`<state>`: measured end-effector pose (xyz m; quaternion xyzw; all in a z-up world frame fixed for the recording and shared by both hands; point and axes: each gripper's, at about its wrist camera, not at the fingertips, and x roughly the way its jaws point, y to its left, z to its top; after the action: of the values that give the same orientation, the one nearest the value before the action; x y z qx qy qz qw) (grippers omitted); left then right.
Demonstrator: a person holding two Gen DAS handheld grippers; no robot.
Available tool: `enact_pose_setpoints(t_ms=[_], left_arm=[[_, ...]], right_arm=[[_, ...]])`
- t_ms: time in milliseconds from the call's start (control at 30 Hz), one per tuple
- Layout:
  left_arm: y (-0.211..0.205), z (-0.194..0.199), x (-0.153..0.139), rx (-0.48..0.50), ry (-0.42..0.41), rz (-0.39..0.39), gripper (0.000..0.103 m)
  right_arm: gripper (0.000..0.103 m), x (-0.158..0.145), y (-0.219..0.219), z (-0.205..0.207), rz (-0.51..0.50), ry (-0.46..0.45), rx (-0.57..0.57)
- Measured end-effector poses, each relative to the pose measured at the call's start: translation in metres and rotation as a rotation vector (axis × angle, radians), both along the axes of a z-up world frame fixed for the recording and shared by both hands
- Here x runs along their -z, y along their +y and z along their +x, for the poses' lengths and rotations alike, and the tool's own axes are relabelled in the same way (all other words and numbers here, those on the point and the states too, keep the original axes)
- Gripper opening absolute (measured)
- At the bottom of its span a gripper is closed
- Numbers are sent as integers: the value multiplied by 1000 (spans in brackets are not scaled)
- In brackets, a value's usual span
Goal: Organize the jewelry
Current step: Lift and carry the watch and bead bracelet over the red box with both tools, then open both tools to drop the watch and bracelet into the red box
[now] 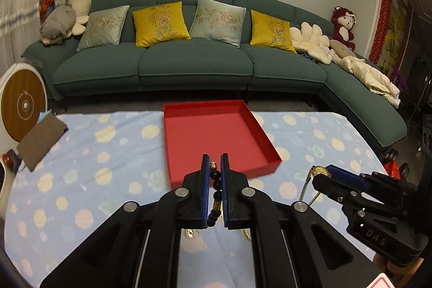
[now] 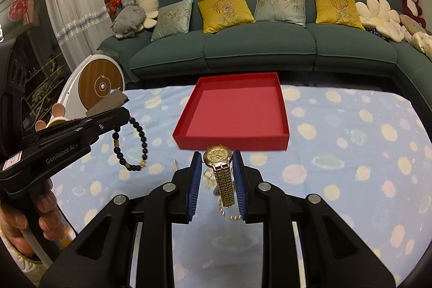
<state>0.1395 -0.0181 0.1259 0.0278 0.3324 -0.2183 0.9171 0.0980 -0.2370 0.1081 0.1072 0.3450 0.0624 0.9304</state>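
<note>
Bracelet (image 1: 216, 190) clamped; tray (image 1: 272, 150) bare (red).

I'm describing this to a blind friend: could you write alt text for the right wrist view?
A black claw grips a gold watch above a table's spotted blue cloth, with an empty red tray just beyond. At left, a second claw dangles a dark beaded bracelet; a green sofa fills the background.
</note>
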Motion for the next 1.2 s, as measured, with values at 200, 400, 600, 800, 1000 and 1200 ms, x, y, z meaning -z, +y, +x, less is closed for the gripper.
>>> enact_pose_setpoints(t_ms=[200,400,600,800,1000,1200], left_arm=[[-18,85,-8,-34,-15,-8,5],[-44,165,11,-60,-21,31,5],[-64,232,46,-94,7,33,5],[-78,274,96,-139,106,71,5],[-68,281,136,-157,195,120,9],[-40,263,137,-185,209,64,50]], right_arm=[[23,-5,-27,96,40,-4,24],[23,13,-46,174,90,22,54],[23,45,-55,246,105,47,86],[23,96,-57,296,84,136,87],[23,139,-59,304,18,316,90],[34,142,-68,277,41,359,76]])
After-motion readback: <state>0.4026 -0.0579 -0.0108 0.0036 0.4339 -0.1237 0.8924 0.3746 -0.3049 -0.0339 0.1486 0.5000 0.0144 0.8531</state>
